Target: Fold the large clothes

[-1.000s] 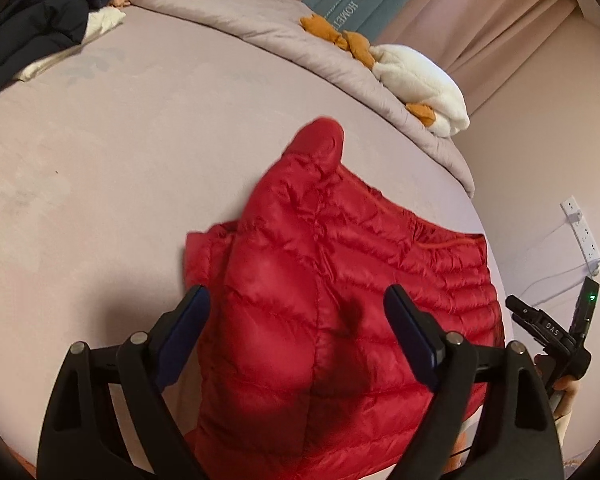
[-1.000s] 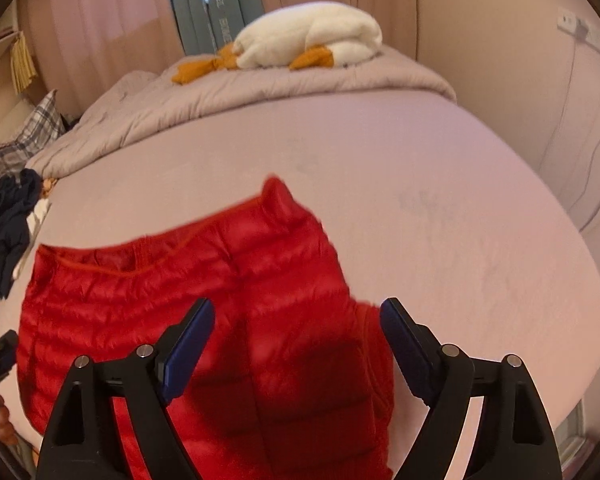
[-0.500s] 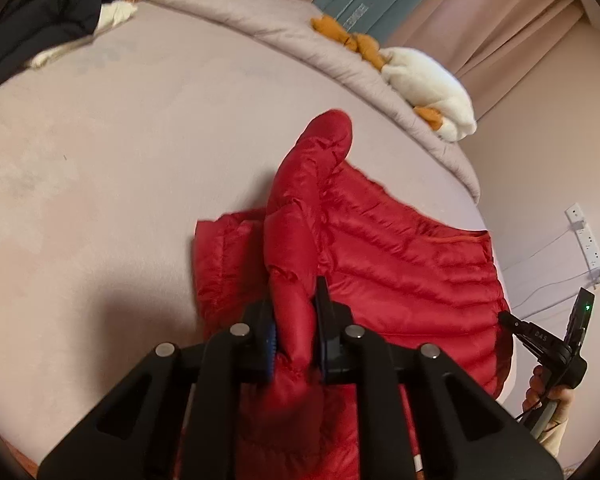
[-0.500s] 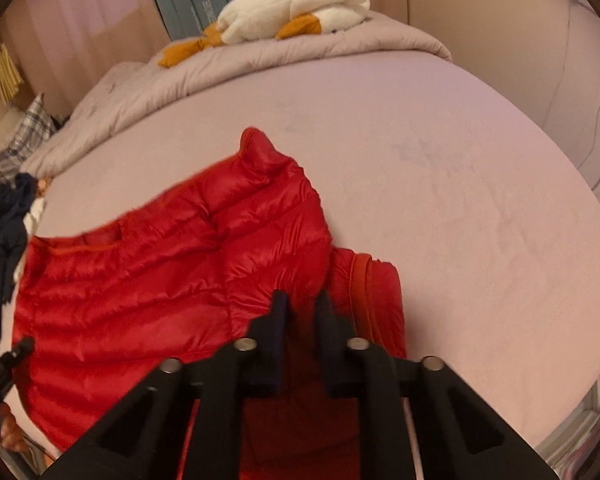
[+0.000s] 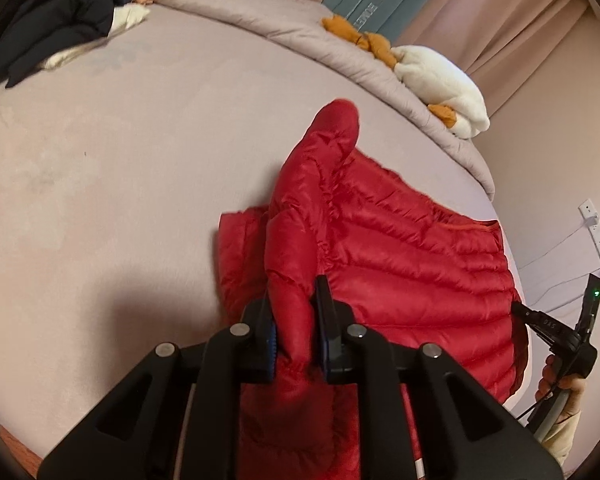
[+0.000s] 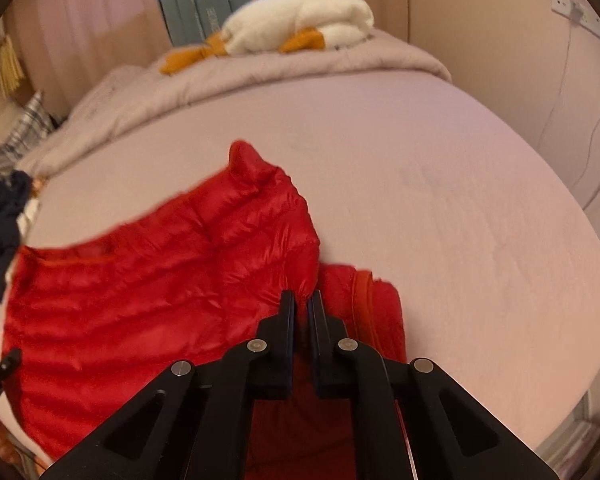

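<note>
A red quilted down jacket (image 5: 412, 256) lies on the pale pink bed (image 5: 120, 168); it also shows in the right wrist view (image 6: 140, 288). My left gripper (image 5: 294, 300) is shut on a thick fold of the jacket near one side, below a sleeve (image 5: 324, 148) that sticks up and away. My right gripper (image 6: 302, 304) is shut on the jacket's edge at the opposite side, beside a folded red part (image 6: 364, 300). The right gripper also shows at the far right of the left wrist view (image 5: 556, 328).
A grey duvet (image 5: 284, 24) with a white and orange plush toy (image 5: 440, 80) lies along the far side of the bed. Dark clothes (image 5: 60, 20) are piled at the far left corner. A wall with a power strip (image 5: 598, 236) stands to the right.
Both grippers went from wide open above the jacket to shut on its fabric, one at each side. The pinched fabric has risen a little and the jacket has bunched.
</note>
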### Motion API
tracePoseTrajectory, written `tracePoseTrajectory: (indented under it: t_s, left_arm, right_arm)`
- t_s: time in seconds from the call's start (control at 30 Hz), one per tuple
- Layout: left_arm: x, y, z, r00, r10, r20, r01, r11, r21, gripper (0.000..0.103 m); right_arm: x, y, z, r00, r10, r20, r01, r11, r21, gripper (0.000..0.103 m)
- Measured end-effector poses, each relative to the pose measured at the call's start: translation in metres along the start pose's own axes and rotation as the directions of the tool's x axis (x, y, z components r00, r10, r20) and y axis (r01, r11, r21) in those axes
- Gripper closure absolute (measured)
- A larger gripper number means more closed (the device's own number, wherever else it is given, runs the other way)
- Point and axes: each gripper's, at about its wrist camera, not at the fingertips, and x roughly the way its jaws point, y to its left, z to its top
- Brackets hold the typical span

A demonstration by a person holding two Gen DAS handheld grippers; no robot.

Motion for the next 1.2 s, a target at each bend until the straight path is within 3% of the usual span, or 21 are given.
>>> tracePoseTrajectory:
  t_s: [0.43, 0.9, 1.2]
  left_arm:
    - [0.012, 0.005, -0.004, 0.999, 0.031, -0.041, -0.032, 0.999, -0.027, 0.075]
    - [0.017, 0.009, -0.005, 0.998, 0.021, -0.058, -0.024, 0.999, -0.042, 0.071]
    - [0.009, 0.014, -0.007, 0.998, 0.001, -0.056, -0.005, 0.997, -0.072, 0.06]
  right_arm:
    - [0.015, 0.004, -0.003, 0.997, -0.041, -0.058, 0.04, 0.999, -0.004, 0.096]
    - [0.024, 0.008, -0.002, 0.994, -0.073, -0.08, 0.073, 0.997, -0.011, 0.096]
    - [0.023, 0.01, -0.002, 0.992, -0.091, -0.083, 0.091, 0.996, -0.006, 0.095]
